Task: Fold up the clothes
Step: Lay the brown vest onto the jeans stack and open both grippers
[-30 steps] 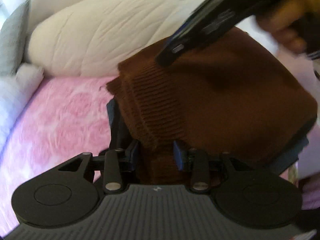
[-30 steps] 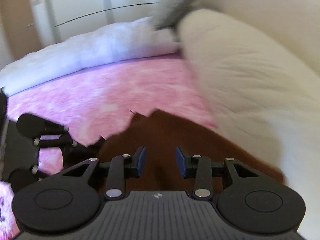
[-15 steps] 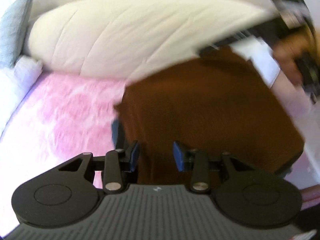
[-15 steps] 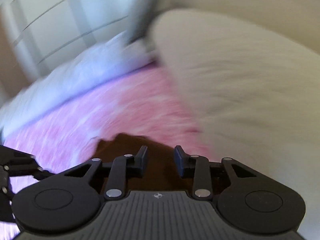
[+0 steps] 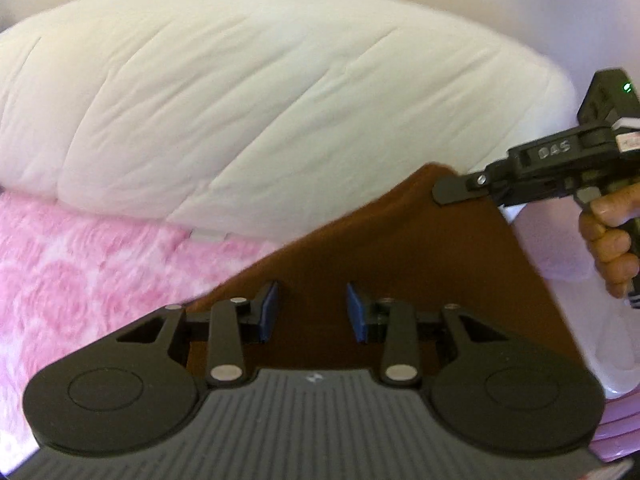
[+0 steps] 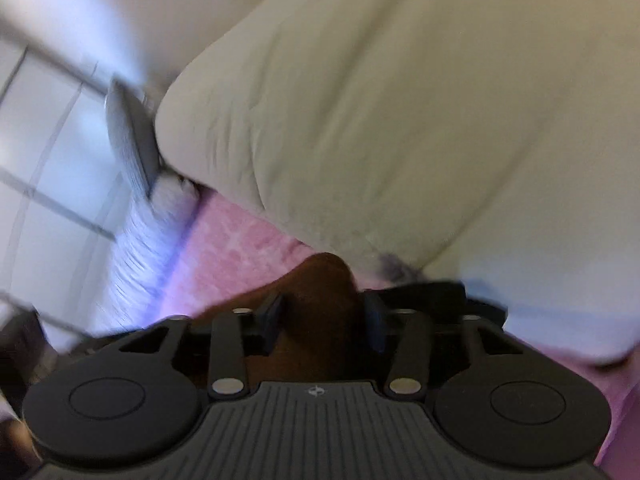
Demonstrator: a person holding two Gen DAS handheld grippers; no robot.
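A: Left wrist view, from left to right: the pink bed cover [image 5: 80, 264], the white pillow [image 5: 256, 104], then the brown sweater [image 5: 400, 264] stretched over the bed between both grippers. The left gripper [image 5: 312, 312] had cloth between its pads, jaws narrow; whether they pinched it, I could not tell.

B: And the right gripper [image 6: 320, 320]?

A: Its jaws were closing on a bunched brown fold.

B: Which step?

A: I think a fold was being carried across. Next, both corners must land together, flat, without slack.

B: Any containers?

A: None was visible.
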